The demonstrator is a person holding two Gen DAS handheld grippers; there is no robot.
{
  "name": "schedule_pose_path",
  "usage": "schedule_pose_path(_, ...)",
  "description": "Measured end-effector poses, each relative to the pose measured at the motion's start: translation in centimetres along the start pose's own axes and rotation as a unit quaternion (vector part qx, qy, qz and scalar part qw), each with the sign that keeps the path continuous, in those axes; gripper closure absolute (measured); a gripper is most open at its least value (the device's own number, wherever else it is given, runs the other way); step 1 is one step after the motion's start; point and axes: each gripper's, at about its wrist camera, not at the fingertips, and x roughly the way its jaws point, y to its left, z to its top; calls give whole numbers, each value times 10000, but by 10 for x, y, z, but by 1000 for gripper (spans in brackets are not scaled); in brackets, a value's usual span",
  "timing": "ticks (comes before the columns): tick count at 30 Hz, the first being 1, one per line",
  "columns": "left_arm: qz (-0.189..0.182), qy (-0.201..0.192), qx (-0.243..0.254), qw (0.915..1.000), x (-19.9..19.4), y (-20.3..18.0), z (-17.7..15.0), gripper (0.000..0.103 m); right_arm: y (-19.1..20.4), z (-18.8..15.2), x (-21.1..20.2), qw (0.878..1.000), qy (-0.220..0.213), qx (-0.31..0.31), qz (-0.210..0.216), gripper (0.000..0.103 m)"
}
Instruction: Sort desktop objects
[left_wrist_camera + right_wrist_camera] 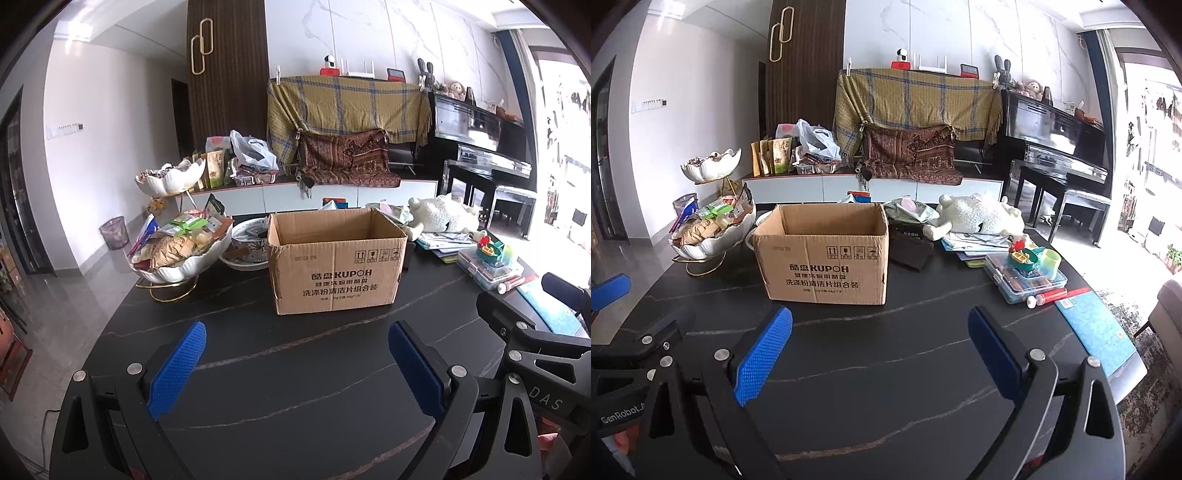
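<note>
At twelve o'clock on the dark table point(871, 369) an open cardboard box point(827, 258) was seen, its inside mostly hidden. From one to three o'clock loose things were spread: a plush toy point(979, 218), papers point(971, 243), a clear plastic case point(1023, 280) with a small toy upon it, a red tube point(1047, 296). The left gripper point(295, 369) and the right gripper point(879, 354) were both held wide apart over bare table, nothing between the blue pads. No step could be fixed from this; the scene would fit a box waiting for things or one partly filled.
</note>
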Motion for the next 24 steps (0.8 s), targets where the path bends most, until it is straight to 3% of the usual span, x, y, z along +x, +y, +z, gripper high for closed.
schedule_pose_path(24,0,21,-72,10000,3,2,-5,5,3,-2,3,9999,61,-71,-42,8)
